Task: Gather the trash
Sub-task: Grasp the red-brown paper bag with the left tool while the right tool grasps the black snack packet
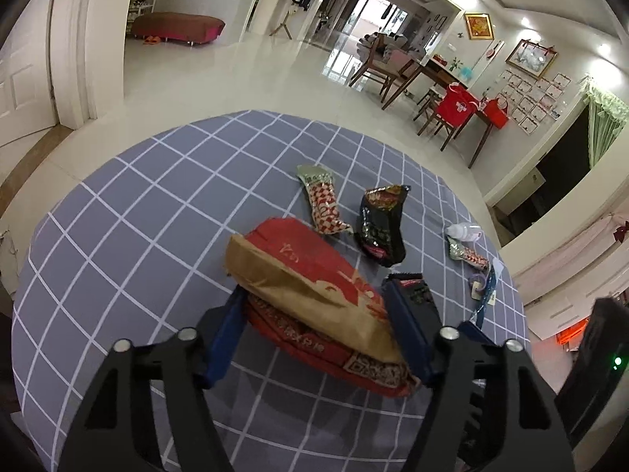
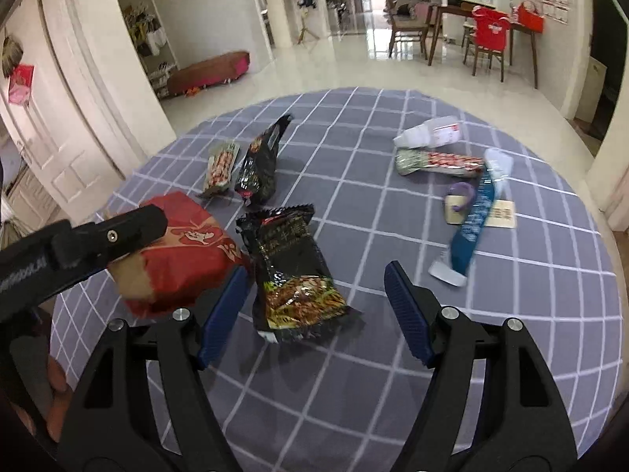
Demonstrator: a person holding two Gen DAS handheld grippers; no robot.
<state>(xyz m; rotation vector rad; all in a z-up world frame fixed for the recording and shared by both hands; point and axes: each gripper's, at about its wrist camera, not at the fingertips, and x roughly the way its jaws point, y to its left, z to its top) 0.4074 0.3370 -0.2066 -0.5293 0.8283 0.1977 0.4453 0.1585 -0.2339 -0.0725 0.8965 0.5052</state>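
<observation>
The left tool (image 1: 316, 314), tilted down in the frame's lower middle, seems to pinch the paper bag (image 1: 310, 287) above the bench (image 1: 118, 216). The right tool (image 2: 314, 306), also tilted down, stands spread around a black wrapper (image 2: 293, 267).

The tablecloth (image 2: 354, 354) is grey-blue with a grid of thin white lines. On it the paper bag (image 1: 298, 279) is brown with big red printing. One wrapper (image 1: 324, 204) has a red-and-white diamond pattern and a silvery green top; another like it (image 2: 436, 162) lies farther over. The noodle packet (image 2: 293, 271) is glossy black with a brown and green picture. A second black packet (image 2: 259, 165) shows red print. The tube (image 2: 473, 216) is blue and white, the bottle (image 2: 428, 133) white with a red label. Both grippers have blue pads (image 2: 405, 306) on black arms.
</observation>
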